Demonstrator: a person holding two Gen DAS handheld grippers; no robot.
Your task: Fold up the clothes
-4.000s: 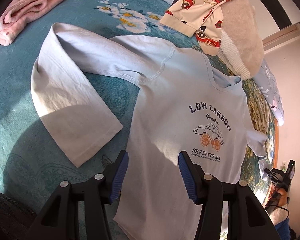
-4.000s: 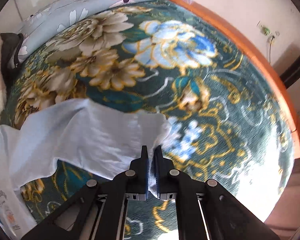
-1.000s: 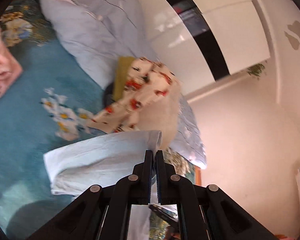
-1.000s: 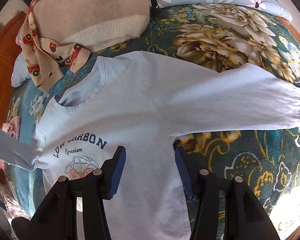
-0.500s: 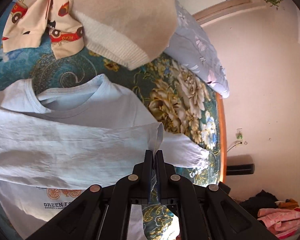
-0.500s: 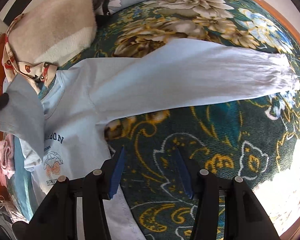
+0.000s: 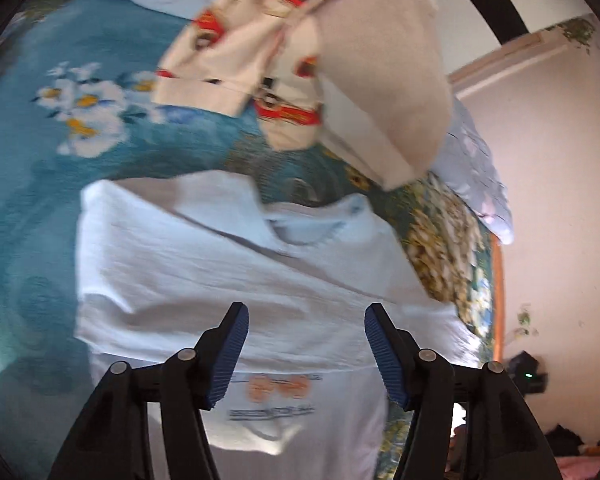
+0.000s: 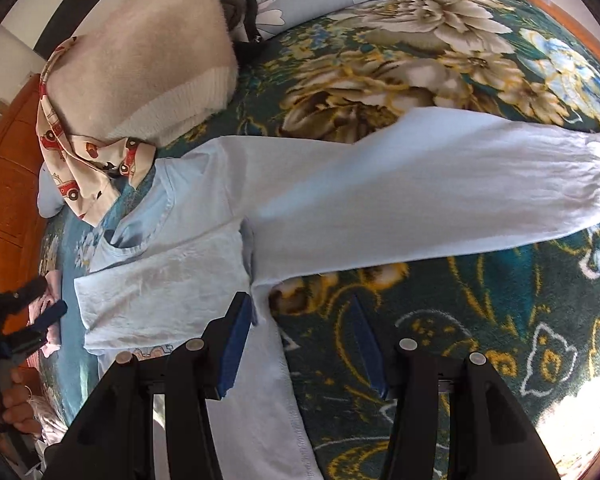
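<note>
A light blue long-sleeved shirt (image 7: 340, 280) lies face up on the bed. Its one sleeve (image 7: 172, 276) is folded flat across the chest and hides most of the print. My left gripper (image 7: 306, 316) hovers just above that sleeve, its jaws opening, with nothing between the blue pads. In the right wrist view the other sleeve (image 8: 440, 200) stretches out to the right over the flowered bedspread (image 8: 420, 64). My right gripper (image 8: 300, 308) stands open over the shirt's side edge below the armpit, holding nothing. The left gripper (image 8: 32, 320) and a hand (image 8: 12, 404) show at the left edge.
A heap of clothes lies beyond the collar: a beige sweater (image 8: 140, 72) over a cream garment with red cars (image 7: 260, 40). Pale blue pillows (image 7: 472, 168) line the bed's head. Pink clothes (image 8: 48, 340) lie at the left. The wooden bed edge (image 7: 498, 300) runs along the right.
The left gripper came down over the shirt with the sleeve cuff pinched, then opened and let it go; the sleeve now lies across the chest. The right gripper drifted sideways, still open.
</note>
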